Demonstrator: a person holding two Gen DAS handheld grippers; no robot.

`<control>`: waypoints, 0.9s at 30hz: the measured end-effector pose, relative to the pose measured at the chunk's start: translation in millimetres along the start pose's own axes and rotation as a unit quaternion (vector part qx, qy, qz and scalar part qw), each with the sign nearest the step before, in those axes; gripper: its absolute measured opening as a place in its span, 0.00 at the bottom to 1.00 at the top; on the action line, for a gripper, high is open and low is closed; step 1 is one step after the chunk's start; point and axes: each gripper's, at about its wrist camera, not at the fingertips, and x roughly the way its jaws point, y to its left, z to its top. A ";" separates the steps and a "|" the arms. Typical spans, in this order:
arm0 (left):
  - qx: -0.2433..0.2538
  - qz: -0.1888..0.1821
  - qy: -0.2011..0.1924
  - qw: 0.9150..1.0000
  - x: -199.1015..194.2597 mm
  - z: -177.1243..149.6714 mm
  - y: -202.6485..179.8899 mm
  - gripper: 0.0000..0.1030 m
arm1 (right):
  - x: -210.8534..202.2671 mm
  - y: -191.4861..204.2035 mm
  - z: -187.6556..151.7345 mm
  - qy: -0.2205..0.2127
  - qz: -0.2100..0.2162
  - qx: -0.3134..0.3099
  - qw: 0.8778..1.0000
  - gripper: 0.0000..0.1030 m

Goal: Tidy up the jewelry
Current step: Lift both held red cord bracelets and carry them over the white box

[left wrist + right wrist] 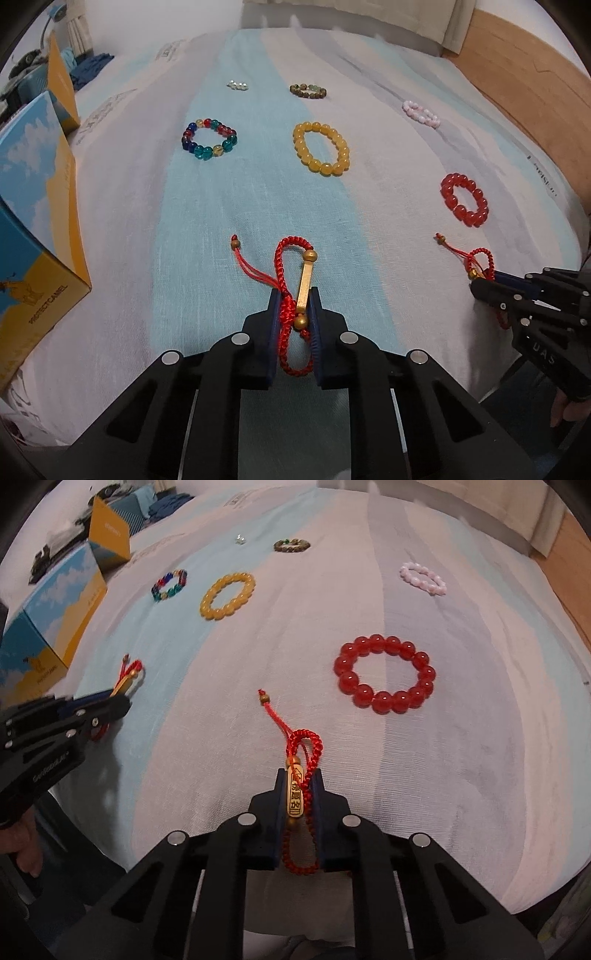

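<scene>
The left gripper (294,306) is pinching a red braided cord bracelet with a plain gold bar (303,284), its pads closed on cord and bar together at the near edge of the striped bedsheet (166,229). The right gripper (298,794) is clamping a matching red cord bracelet with an engraved gold tag (295,794) the same way. Both bracelets are trailing loose tails tipped with small beads across the cloth. I judge each should be lifted straight and slowly, so the tails are not snagging the weave. The red bead bracelet (384,677), yellow bead bracelet (321,148), multicolour bead bracelet (209,139), pink bead bracelet (423,578) and dark bead bracelet (307,91) are lying apart farther up, so setting the cords down clear of them seems wise. The open blue-and-yellow box (33,206) is standing at the left.
</scene>
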 end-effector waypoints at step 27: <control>0.009 -0.005 -0.012 1.000 -57.5 -9.8 -3.4 0.13 | -46.4 -10.5 2.9 -0.039 0.021 0.056 0.997 0.11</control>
